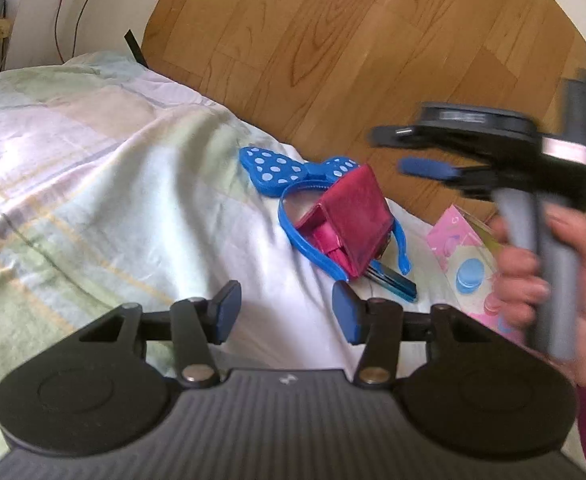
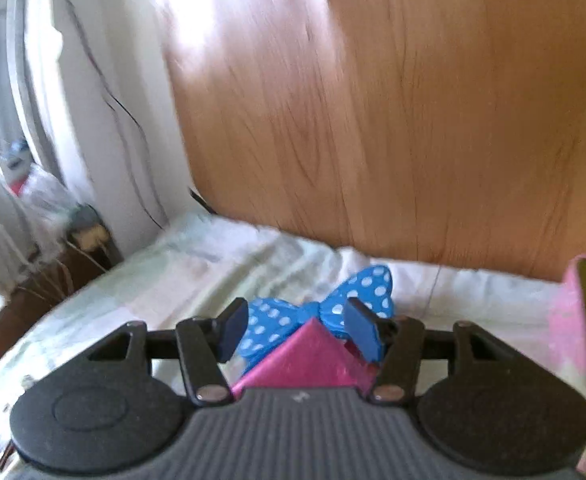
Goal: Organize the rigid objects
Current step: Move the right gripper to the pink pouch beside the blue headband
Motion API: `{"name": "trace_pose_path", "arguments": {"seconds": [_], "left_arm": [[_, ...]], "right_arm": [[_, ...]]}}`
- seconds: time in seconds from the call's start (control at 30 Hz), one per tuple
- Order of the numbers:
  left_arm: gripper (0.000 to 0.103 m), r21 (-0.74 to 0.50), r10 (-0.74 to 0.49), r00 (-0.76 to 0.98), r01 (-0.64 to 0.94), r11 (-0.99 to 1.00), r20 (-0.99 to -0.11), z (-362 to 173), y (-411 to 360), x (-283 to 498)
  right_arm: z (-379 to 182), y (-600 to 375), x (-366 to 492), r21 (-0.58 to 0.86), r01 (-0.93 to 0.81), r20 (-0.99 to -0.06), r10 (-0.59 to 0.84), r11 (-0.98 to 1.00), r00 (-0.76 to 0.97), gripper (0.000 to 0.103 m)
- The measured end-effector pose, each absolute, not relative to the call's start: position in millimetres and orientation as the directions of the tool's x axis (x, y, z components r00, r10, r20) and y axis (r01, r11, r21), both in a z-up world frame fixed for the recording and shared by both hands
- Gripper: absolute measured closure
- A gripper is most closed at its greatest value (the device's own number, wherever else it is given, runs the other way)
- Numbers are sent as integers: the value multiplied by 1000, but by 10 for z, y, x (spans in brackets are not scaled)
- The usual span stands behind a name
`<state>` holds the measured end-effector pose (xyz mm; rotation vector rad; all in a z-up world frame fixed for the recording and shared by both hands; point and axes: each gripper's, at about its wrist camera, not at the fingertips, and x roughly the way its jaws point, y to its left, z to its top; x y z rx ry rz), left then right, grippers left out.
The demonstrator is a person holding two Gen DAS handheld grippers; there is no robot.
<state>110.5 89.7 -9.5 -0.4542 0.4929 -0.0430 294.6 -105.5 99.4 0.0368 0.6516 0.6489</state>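
Wallet (image 1: 349, 224) lies atop the headband (image 1: 293, 216) on the bed (image 1: 93, 184), at one o'clock from the left claw (image 1: 287, 312). Both claws gape empty; the right claw (image 2: 297, 332) hovers over the wallet. Grabbing there may snag the headband too, since they touch.

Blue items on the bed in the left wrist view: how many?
3. The polka-dot bow headband lies near the bed's edge, around the pink wallet; a dark blue object pokes out from under the wallet; a blue disc sits in the pink package. Others may be hidden.
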Motion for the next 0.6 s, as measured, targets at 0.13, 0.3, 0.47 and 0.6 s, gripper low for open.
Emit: {"name": "trace_pose_path", "arguments": {"seconds": [0.13, 0.3, 0.47, 0.6], "left_arm": [[50, -427, -158, 884, -51, 903, -440, -80, 873, 1098], [49, -442, -166, 886, -48, 896, -433, -114, 911, 1086], [49, -443, -166, 899, -35, 896, -405, -109, 910, 1033], [49, -439, -179, 903, -11, 898, -390, -93, 885, 1001]], "right_arm": [[845, -993, 2939, 200, -558, -630, 542, 806, 557, 65], [856, -1247, 2491, 220, -585, -650, 565, 780, 508, 81], [771, -1463, 1921, 310, -625, -656, 637, 716, 405, 86], [667, -1661, 1477, 370, -637, -615, 692, 676, 377, 84]]}}
